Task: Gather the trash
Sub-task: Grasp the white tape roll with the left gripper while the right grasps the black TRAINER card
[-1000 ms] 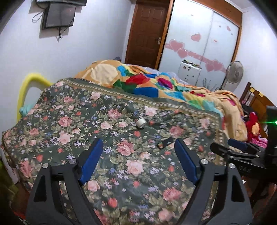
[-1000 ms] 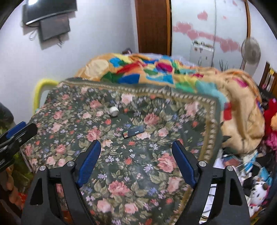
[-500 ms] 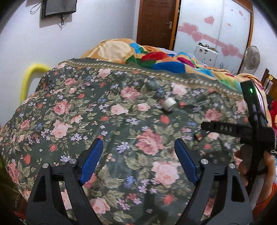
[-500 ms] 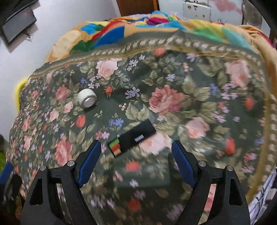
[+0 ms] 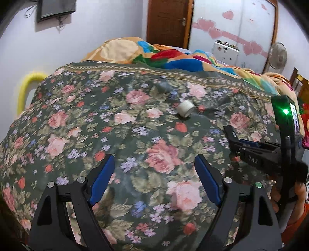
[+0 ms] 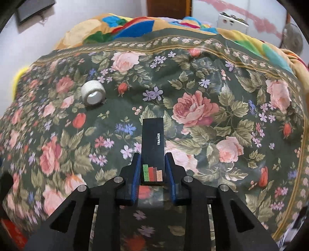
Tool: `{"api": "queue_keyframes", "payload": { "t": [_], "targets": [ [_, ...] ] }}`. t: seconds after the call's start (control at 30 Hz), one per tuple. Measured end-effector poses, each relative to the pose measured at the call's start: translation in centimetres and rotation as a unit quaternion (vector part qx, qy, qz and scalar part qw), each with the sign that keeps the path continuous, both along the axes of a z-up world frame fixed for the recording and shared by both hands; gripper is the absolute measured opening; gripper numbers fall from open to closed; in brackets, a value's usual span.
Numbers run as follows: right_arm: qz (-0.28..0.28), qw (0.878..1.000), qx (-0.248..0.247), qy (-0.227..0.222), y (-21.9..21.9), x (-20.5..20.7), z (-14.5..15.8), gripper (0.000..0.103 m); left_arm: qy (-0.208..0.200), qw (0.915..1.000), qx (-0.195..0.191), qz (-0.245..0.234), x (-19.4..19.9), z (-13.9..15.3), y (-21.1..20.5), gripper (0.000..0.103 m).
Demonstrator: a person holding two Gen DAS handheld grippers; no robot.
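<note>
Covering nearly the whole of both views, a dark green floral bedspread (image 6: 222, 81) lies over the bed, its pale patterned border running across at twelve o'clock. Beyond that border a crumpled multicoloured blanket (image 5: 173, 59) is heaped, and behind it stand a brown door (image 5: 166, 21) and a white wardrobe with pink hearts (image 5: 235, 25). A dark screen (image 5: 56, 8) hangs on the wall at eleven o'clock in the left wrist view, a yellow curved rail (image 5: 27, 86) shows at nine o'clock beside the bed edge, and a fan (image 5: 278, 58) stands at two o'clock.

The right gripper (image 6: 152, 170) has just been closing, and its blue pads now press on both long sides of a flat black packet (image 6: 152, 142) printed with the word TRAINER and a row of green, red and tan bars at its near end. The packet points away toward twelve o'clock, and most of its length sticks out past the fingertips above the bedspread. In the left wrist view this same gripper sits at three o'clock, with a green light (image 5: 285, 111) glowing on its housing and a hand (image 5: 297, 197) around its handle.

The left gripper (image 5: 154, 173) hangs over the bedspread with its tongs wide apart and nothing between them.

A small white tape roll (image 6: 93, 95) lies on the bedspread at ten o'clock from the packet, well apart from it, its hollow core facing the right camera.
</note>
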State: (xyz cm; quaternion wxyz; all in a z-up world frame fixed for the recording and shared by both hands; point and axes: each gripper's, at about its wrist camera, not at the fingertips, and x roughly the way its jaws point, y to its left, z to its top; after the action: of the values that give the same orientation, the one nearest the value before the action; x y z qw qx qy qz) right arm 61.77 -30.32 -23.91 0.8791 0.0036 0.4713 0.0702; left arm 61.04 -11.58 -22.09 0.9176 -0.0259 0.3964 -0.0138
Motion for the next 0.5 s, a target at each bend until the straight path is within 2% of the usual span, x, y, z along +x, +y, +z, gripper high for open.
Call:
{"api": "queue_keyframes", "payload": {
  "t": [0.07,0.2,0.4,0.5],
  "targets": [
    [0.022,1.000,0.004,-0.007,-0.9,-0.2,0.1,0.023,0.011,0.9999,-0.004,-0.010,1.0,-0.1,-0.7,0.084],
    [0.026,0.999,0.018,-0.024,-2.9,-1.4,0.8,0.023,0.024,0.9991,-0.010,-0.035,4.1,-0.5,-2.7,0.084],
    [0.010,0.998,0.039,-0.044,-5.7,-2.6,2.5,0.023,0.033,0.9990,-0.016,-0.024,10.0,-2.0,-4.8,0.084],
    [0.007,0.998,0.037,-0.049,-4.9,-2.0,2.2,0.023,0.037,0.9988,-0.030,-0.008,12.4,-2.8,-5.1,0.084]
  ]
}}
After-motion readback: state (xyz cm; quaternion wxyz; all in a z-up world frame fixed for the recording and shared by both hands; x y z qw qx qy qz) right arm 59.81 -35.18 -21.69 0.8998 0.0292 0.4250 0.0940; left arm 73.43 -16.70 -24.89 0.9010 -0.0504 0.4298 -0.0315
